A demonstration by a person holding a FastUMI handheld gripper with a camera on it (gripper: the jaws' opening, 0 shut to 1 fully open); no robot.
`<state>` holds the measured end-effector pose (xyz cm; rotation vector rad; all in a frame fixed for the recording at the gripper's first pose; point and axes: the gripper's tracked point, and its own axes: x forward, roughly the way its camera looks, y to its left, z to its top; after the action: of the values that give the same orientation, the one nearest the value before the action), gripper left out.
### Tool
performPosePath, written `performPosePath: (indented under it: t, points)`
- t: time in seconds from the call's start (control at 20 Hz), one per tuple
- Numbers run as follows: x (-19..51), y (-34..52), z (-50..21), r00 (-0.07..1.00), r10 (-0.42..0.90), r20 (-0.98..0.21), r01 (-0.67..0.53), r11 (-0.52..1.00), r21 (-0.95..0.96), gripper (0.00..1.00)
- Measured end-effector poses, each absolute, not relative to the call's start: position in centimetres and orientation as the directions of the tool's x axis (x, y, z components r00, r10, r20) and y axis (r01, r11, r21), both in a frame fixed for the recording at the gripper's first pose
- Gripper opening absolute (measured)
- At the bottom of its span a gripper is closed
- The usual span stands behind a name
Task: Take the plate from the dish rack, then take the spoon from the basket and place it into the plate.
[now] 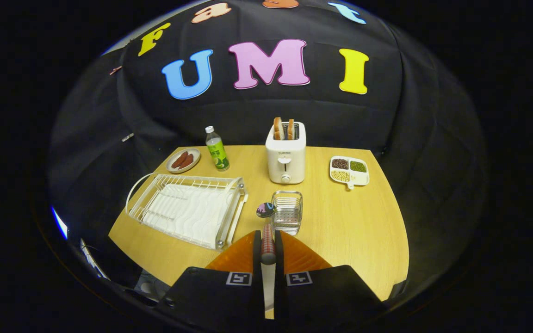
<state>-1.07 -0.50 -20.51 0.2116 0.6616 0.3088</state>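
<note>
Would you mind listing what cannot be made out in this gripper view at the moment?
- Plate: an orange surface just under the fingers, mostly hidden by the gripper; its rim and full shape stay unseen.
- Spoon: its handle is clamped between the fingers, so the lower end is hidden.
- Basket: too small to tell whether anything lies inside.
- Dish rack: looks free of dishes, but its fine slots blur together.

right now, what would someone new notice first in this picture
The gripper is shut on a spoon, whose shiny bowl sticks out ahead of the fingers, just beside a small wire basket. An orange plate lies under the fingers. Beyond stand a white toaster with two slices of bread, and an empty dish rack beside the basket.
</note>
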Motion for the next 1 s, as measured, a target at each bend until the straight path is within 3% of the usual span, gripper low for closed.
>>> performPosePath:
  t: [0.35, 1.0]
  points:
    - [-8.5, 3.0, -27.0, 0.613, 0.361, -0.703, -0.233, 0.932, 0.276, 0.12]
    - [-9.9, 3.7, -34.3, 0.535, 0.318, -0.783, -0.181, 0.948, 0.262, 0.15]
